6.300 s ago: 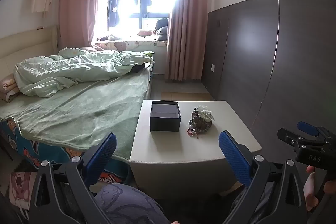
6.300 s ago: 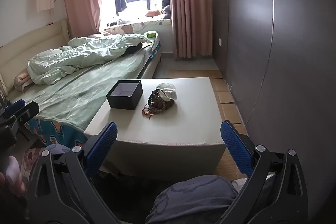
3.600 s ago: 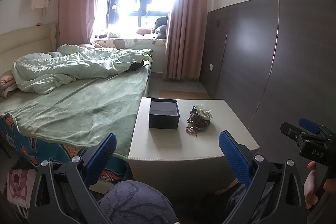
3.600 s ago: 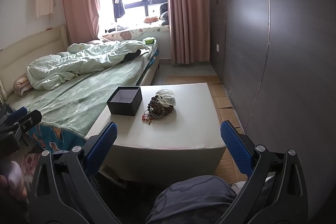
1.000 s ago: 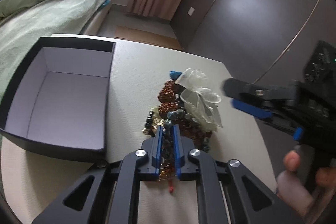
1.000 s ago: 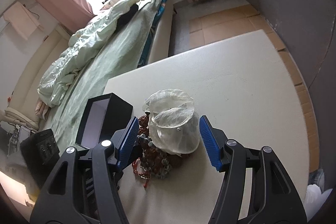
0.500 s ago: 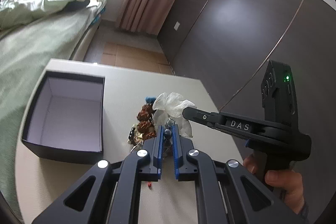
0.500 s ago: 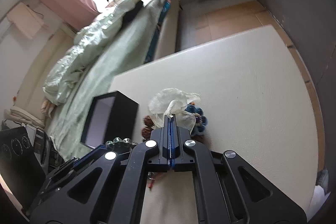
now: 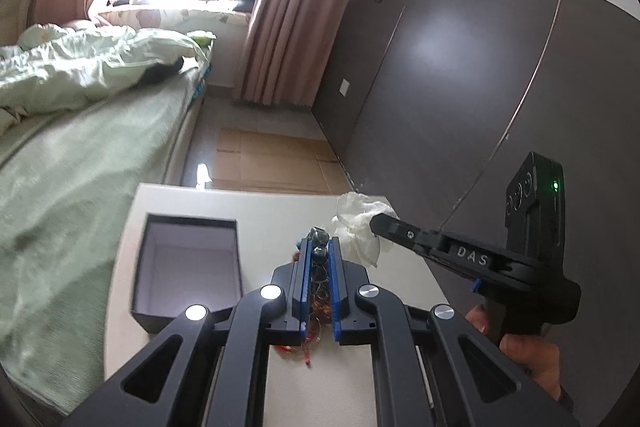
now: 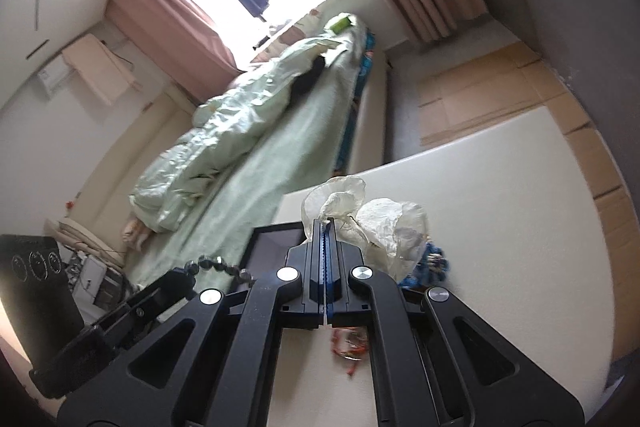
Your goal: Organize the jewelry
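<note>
**A:** Where is the jewelry, and which way does it run?

**B:** The left gripper [image 9: 320,254] is clenched on a strand of dark beads [image 9: 319,240]. The strand runs lengthwise along the blue fingers [image 9: 306,279], pointing away from the camera, its rounded end poking past the fingertips. In the right wrist view the same dark beads [image 10: 216,265] arc up over that gripper's tip. Red and orange threads [image 9: 316,311] trail down between the fingers toward the white table [image 9: 400,379].

**A:** And the other hand?

**B:** The right gripper [image 10: 326,223] is pinched tight on a crumpled translucent pouch [image 10: 384,227], which bunches up just beyond the fingertips and to their right. It is raised above the table. Blue beads [image 10: 434,261] lie beneath it, and a red piece [image 10: 352,345] lies on the table nearer the camera.

**A:** Where is the box?

**B:** An open black box [image 9: 188,267] with a pale lining sits on the table, just left of the left gripper, beside the green bed [image 9: 72,163].
</note>
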Motion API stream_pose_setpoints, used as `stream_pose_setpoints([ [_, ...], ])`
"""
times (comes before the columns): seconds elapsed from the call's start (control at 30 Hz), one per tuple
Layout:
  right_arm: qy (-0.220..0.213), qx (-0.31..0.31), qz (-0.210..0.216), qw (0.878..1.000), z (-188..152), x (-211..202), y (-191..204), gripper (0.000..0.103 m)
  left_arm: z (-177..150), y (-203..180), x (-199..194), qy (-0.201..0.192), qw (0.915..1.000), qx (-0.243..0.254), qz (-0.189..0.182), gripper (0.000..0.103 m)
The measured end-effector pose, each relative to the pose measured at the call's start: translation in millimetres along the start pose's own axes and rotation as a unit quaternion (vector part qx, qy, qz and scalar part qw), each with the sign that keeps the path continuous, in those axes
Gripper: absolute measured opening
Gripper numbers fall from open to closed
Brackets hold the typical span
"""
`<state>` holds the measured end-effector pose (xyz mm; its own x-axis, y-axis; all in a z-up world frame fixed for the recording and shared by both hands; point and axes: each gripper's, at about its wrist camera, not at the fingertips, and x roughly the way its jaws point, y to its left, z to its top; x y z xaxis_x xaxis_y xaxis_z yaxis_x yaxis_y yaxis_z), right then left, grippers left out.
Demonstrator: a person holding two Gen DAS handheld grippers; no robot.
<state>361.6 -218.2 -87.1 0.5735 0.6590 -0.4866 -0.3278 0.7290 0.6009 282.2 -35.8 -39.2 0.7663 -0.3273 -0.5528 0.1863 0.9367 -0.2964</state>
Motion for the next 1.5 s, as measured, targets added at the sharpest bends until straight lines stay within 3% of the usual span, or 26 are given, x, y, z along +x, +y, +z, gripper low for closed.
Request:
stream_pose_setpoints([
  [0.27,-0.009,-0.017,0.037,0.999,-0.7,6.7,27.1,0.002,10.3,9.5,-20.3,-0.016,0.9995,0.007,0.028,0.006],
  [0.47,-0.010,-0.017,0.044,0.999,-2.4,14.2,36.2,0.002,11.1,31.7,-13.2,-0.015,0.9990,0.001,0.043,0.006],
  [0.83,-0.003,-0.027,0.053,0.998,-2.7,30.8,53.2,0.002,5.2,91.4,34.2,0.008,0.9981,-0.049,0.036,0.006],
  [1.03,0.028,-0.045,0.059,0.997,-9.0,60.5,71.6,0.002,-2.3,119.3,40.2,0.008,0.9940,-0.095,0.052,0.007],
  [1.1,0.038,-0.050,0.055,0.997,-11.8,70.3,74.8,0.002,-3.2,124.4,33.0,-0.001,0.9932,-0.102,0.056,0.017],
  [1.13,0.044,-0.052,0.052,0.996,-13.3,76.0,76.5,0.002,-2.9,126.1,26.5,-0.010,0.9926,-0.105,0.062,0.037],
  [1.17,0.047,-0.052,0.051,0.996,-13.6,79.5,76.7,0.002,-2.9,127.6,20.2,-0.020,0.9919,-0.107,0.065,0.048],
  [1.33,0.067,-0.054,0.048,0.995,-16.4,99.2,81.9,0.002,-2.1,131.7,-11.0,-0.046,0.9893,-0.108,0.086,0.050],
  [1.47,0.089,-0.061,0.035,0.994,-20.4,109.8,85.8,0.003,-8.6,137.3,-25.4,-0.049,0.9868,-0.117,0.100,0.069],
  [1.5,0.099,-0.063,0.030,0.993,-21.8,111.8,87.4,0.009,-10.9,139.1,-29.4,-0.051,0.9855,-0.121,0.108,0.073],
])
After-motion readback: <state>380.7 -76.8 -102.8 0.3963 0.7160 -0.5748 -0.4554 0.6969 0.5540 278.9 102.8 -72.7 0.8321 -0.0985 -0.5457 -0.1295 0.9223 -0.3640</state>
